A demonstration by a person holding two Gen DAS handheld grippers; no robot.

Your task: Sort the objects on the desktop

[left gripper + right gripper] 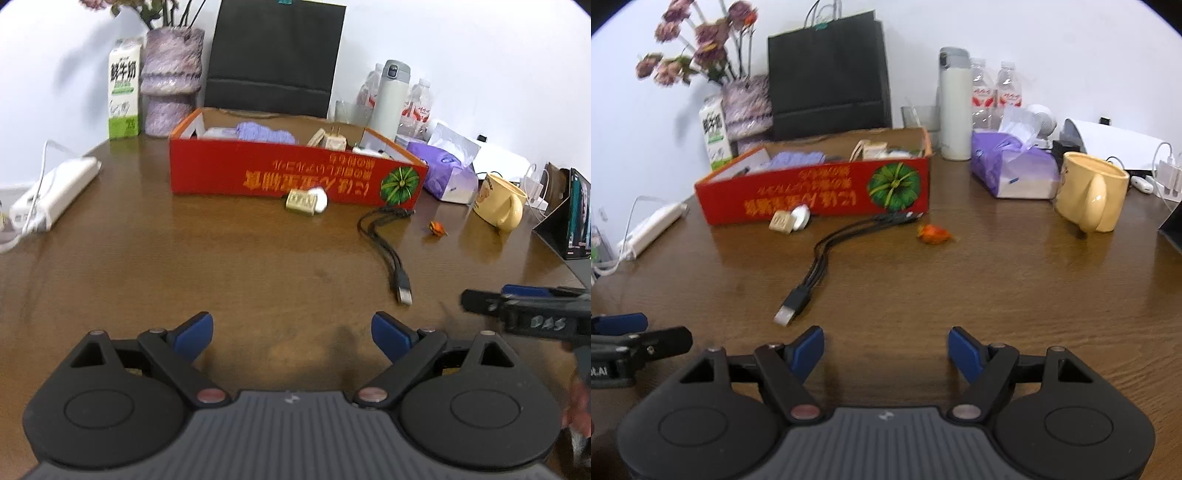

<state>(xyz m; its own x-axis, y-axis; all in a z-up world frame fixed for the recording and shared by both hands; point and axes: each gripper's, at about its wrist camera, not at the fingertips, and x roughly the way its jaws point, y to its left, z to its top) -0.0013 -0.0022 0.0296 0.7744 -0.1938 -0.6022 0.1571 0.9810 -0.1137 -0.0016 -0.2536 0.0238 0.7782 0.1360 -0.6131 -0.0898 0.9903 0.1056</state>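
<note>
Both hand-held grippers are held low over the near edge of the worktop (960,280), nothing between the fingers. Left hand-held gripper (291,334) is seen with blue pads wide apart, empty. Right hand-held gripper (886,349) likewise spread, empty, with the left one just beside it at the frame edge. No item is touched by either.

Ahead of the right hand-held gripper a black multi-head USB cable (820,266) is laid out, plug end nearest, far ends close to the red cardboard box (827,199). An orange wrapped sweet (932,233) sits just beside the cable's far ends. A small beige block (782,222) and a white rounded item (800,217) rest against the box front. Box is already partly filled: purple cloth, beige plug adapter.

Step judged: between picks, next item being chosen. Cable plug is judged the nearest target for the right side. A forward reach and descent would be needed, fingers straddling the plug body, then closing. Trailing cord may drag the sweet when lifted.
</note>
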